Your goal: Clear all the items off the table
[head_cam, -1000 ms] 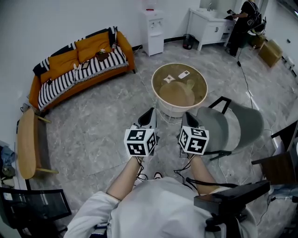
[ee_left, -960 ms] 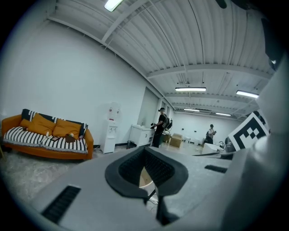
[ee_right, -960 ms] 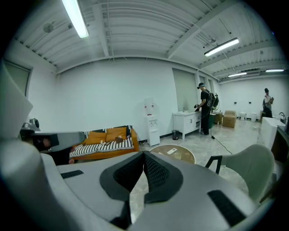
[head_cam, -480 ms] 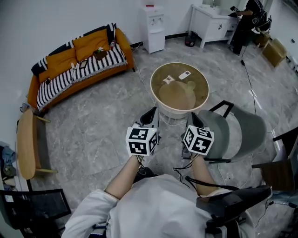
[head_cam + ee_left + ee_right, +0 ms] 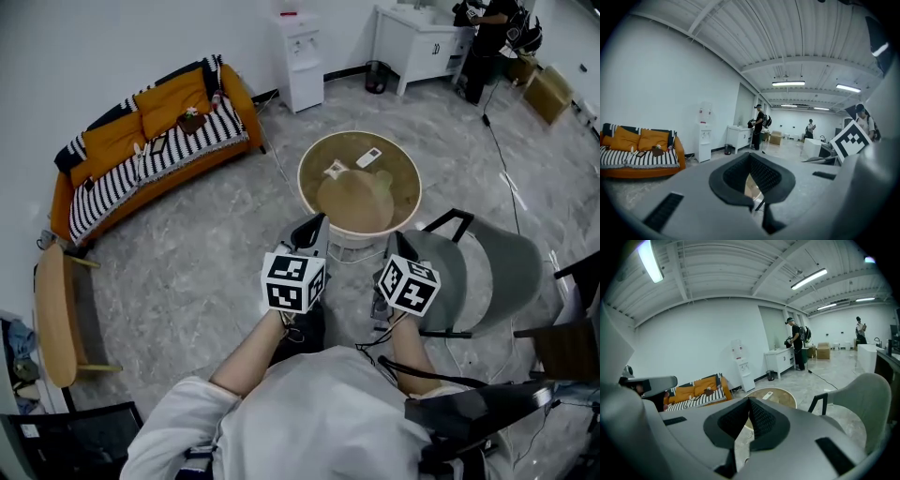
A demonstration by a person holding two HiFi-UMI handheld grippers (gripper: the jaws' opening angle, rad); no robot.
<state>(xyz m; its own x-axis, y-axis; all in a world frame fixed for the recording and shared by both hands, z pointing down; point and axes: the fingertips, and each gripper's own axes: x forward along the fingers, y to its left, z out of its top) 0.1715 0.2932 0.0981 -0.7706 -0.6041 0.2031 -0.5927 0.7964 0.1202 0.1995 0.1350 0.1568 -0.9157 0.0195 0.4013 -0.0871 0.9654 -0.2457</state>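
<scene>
Round table (image 5: 401,186) with two small white items (image 5: 369,157); left hand-held gripper (image 5: 751,155) and right hand-held gripper (image 5: 749,400) both closed, empty.

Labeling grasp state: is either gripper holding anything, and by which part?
Nothing is held. The left gripper and right gripper are both shut and empty, not yet at the table.

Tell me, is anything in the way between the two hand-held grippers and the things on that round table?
Nothing visible does. The left hand-held gripper and right hand-held gripper point toward the round table and its white remote; the grey chair stands off to the right.
</scene>
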